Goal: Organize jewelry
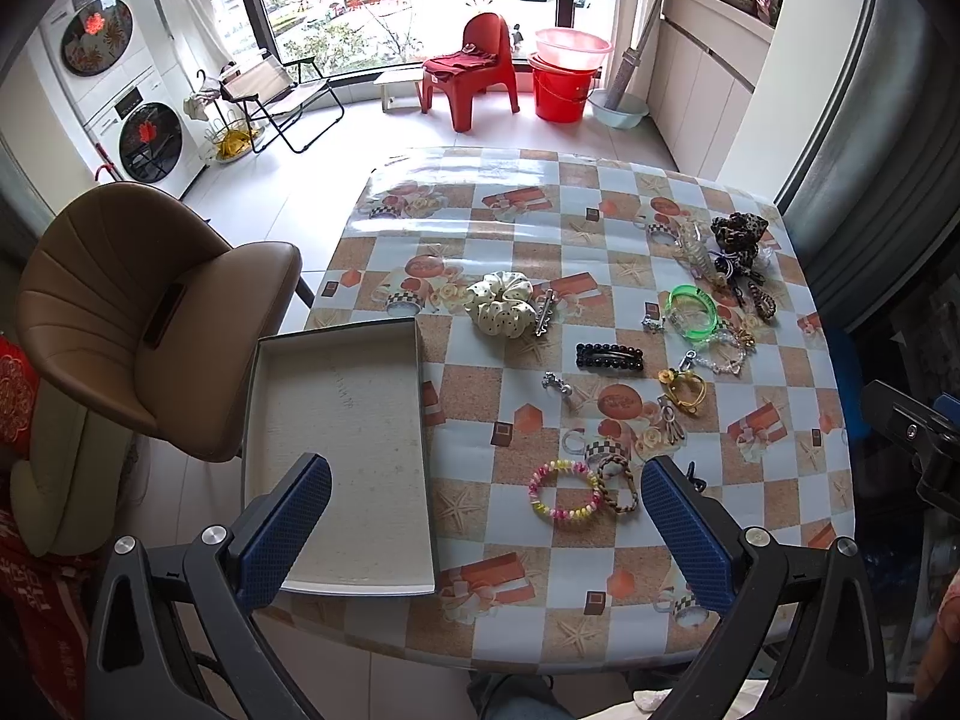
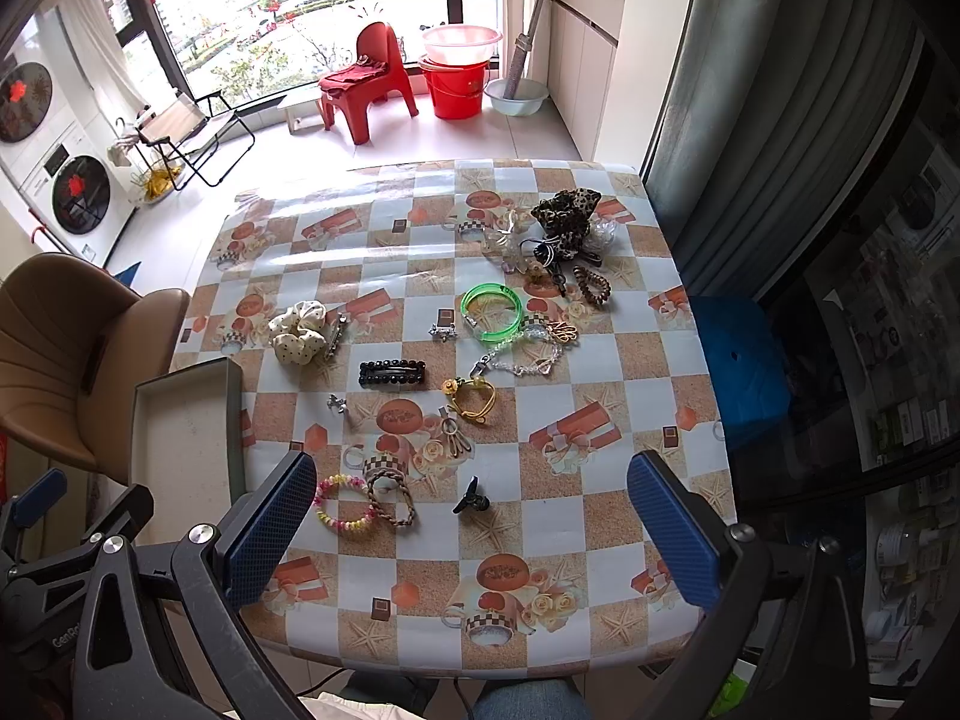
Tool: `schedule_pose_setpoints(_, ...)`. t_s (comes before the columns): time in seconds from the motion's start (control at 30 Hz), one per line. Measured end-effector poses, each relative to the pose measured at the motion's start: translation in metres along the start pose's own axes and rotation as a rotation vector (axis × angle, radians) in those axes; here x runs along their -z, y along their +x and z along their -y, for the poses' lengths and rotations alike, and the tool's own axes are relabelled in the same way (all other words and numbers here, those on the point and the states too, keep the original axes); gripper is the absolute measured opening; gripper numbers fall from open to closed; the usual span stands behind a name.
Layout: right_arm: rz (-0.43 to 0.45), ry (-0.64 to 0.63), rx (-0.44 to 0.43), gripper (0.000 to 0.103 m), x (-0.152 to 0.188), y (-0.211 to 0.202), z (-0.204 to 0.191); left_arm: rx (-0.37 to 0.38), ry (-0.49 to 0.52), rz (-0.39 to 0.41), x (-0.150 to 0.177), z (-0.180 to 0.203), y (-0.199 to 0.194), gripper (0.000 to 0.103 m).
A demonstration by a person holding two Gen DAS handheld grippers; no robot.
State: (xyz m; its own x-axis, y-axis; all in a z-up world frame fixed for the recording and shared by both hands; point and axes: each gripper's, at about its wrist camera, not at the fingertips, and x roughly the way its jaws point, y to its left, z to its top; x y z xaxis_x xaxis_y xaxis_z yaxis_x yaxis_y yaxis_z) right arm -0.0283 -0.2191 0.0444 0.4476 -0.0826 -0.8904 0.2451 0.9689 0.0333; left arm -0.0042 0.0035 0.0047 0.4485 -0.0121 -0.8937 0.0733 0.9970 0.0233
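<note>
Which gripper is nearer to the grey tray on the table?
Left. The left gripper hovers with its left finger over the tray. The right gripper is further right, over the tablecloth, with the tray off to its left.

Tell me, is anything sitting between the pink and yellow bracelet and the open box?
Nothing visible. The pink and yellow bracelet lies just right of the box, with only bare tablecloth between them. The braided brown band touches its far side, away from the box.
</note>
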Motion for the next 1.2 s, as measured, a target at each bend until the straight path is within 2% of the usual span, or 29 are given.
schedule_pose_setpoints(1.2,-0.007,-0.002,0.002,0.103,-0.0009,0.002,-0.0015,0.002,0.001,-0.007,-0.0017,-0.0006,0.0011,0.103)
